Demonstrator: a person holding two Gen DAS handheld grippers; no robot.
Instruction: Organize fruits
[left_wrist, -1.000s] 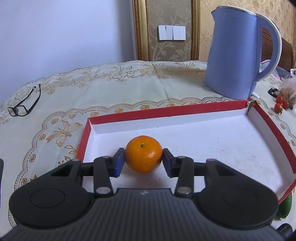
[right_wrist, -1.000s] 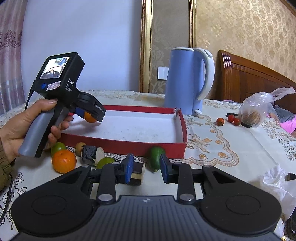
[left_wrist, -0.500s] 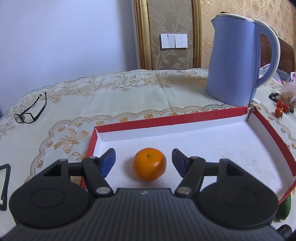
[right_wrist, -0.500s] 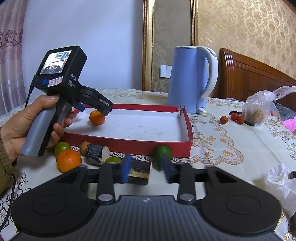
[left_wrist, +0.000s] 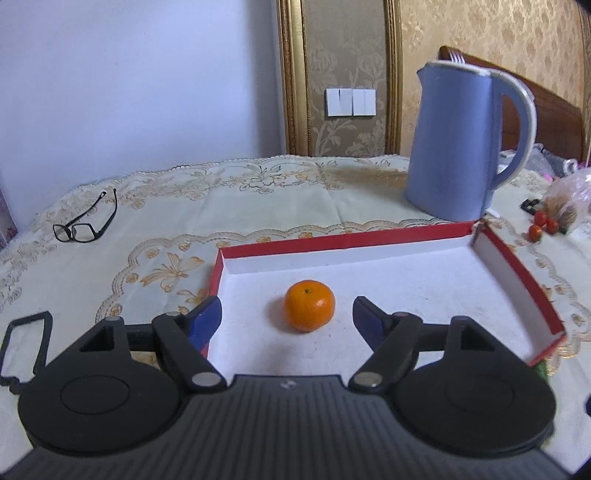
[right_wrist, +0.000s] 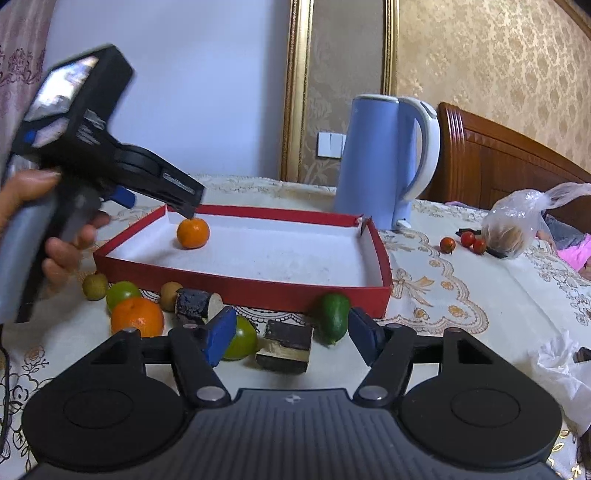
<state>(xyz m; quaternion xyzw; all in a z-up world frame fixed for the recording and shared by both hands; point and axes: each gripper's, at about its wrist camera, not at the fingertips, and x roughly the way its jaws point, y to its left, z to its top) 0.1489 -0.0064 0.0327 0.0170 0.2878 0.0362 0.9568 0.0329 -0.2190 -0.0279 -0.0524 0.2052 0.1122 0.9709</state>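
Blue pads are seen spread wide on the left gripper (left_wrist: 287, 317), with nothing held between them; the tangerine (left_wrist: 309, 311) lies just ahead on the white floor of the red-walled tray (left_wrist: 517, 262), near its left end, touched by neither pad. The right gripper (right_wrist: 291, 334) is likewise held wide open and empty above loose pieces in front of the tray: a green round fruit (right_wrist: 242, 338) beside the left pad, a dark block with a pale underside (right_wrist: 286, 350), and a small avocado (right_wrist: 334, 317) against the tray wall. Further left, a second tangerine (right_wrist: 137, 321), another green fruit (right_wrist: 123, 293), two brownish round fruits (kind not discernible) and a dark-skinned cut piece (right_wrist: 197, 304) are grouped. Beyond the tray a blue electric kettle (left_wrist: 456, 147) is stood on the embroidered tablecloth (left_wrist: 258, 206), with cherry tomatoes (left_wrist: 541, 225) to its right and black-framed glasses (left_wrist: 86, 221) far left.
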